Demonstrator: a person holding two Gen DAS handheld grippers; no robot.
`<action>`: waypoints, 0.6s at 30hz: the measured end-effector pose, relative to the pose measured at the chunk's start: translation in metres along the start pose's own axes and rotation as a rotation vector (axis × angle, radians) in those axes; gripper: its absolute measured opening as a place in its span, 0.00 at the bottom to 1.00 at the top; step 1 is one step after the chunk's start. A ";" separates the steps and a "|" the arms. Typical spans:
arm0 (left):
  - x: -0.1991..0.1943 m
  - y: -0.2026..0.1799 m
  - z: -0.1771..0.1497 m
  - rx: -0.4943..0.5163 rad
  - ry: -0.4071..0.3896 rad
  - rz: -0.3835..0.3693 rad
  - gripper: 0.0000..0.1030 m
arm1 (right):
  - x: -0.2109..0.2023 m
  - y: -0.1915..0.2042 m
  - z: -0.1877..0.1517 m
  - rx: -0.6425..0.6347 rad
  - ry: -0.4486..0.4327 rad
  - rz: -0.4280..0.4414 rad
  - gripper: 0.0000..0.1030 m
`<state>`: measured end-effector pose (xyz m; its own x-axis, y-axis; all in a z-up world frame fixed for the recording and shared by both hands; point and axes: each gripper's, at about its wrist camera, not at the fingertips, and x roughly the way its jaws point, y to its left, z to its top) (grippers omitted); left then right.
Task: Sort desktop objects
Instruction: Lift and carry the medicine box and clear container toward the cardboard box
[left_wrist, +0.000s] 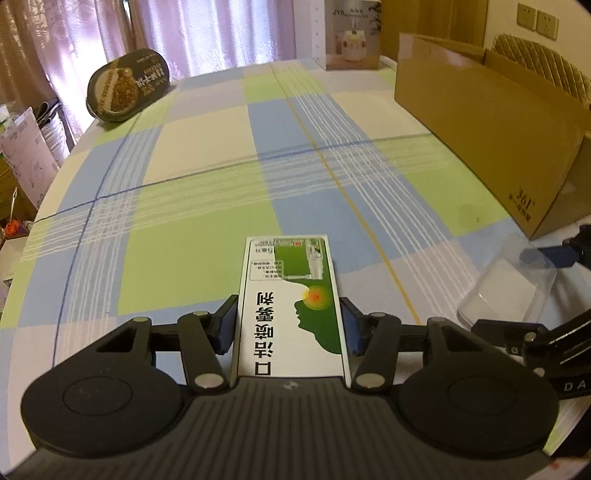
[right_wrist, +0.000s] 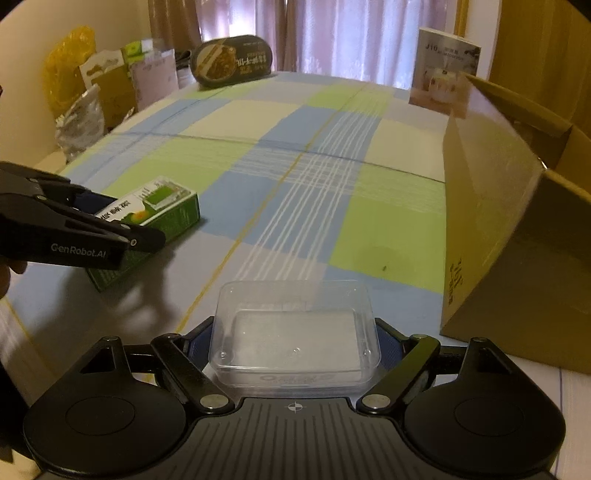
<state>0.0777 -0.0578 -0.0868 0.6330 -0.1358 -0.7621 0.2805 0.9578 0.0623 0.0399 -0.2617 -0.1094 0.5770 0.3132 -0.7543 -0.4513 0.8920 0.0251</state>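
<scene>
I find my left tongs (left_wrist: 289, 323) held low and level over the surface (left_wrist: 207, 192), clamped on the green-and-white medicine box (left_wrist: 291, 306), one blue pad pressed to each long side. The box's long axis runs straight ahead along the fingers, its printed face up, its far end toward the curtains (left_wrist: 207, 33); the right wrist view shows it resting on the checked cloth. At the far left edge a dark oval tin (left_wrist: 127, 86) stands tilted on its rim. Further right, a white carton (left_wrist: 352, 35) stands upright at the far edge, beside an open cardboard box (left_wrist: 491, 136) along the right side. My right tongs (right_wrist: 294, 347) sit just beside the left, equally low, gripping a clear plastic container (right_wrist: 295, 332) from both short ends, its long axis crosswise to the fingers, near the cardboard box's corner.
</scene>
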 end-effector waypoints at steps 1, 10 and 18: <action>-0.002 0.001 0.001 -0.007 -0.005 -0.001 0.49 | -0.003 0.000 0.001 -0.004 -0.009 -0.004 0.80; -0.025 -0.006 0.005 -0.017 -0.046 -0.004 0.49 | -0.027 0.003 0.009 0.007 -0.068 -0.002 0.80; -0.021 -0.012 -0.008 -0.009 -0.009 -0.010 0.49 | -0.037 0.003 0.001 0.026 -0.066 -0.010 0.80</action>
<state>0.0548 -0.0642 -0.0767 0.6367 -0.1471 -0.7570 0.2803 0.9587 0.0494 0.0175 -0.2700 -0.0812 0.6253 0.3246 -0.7097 -0.4284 0.9029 0.0356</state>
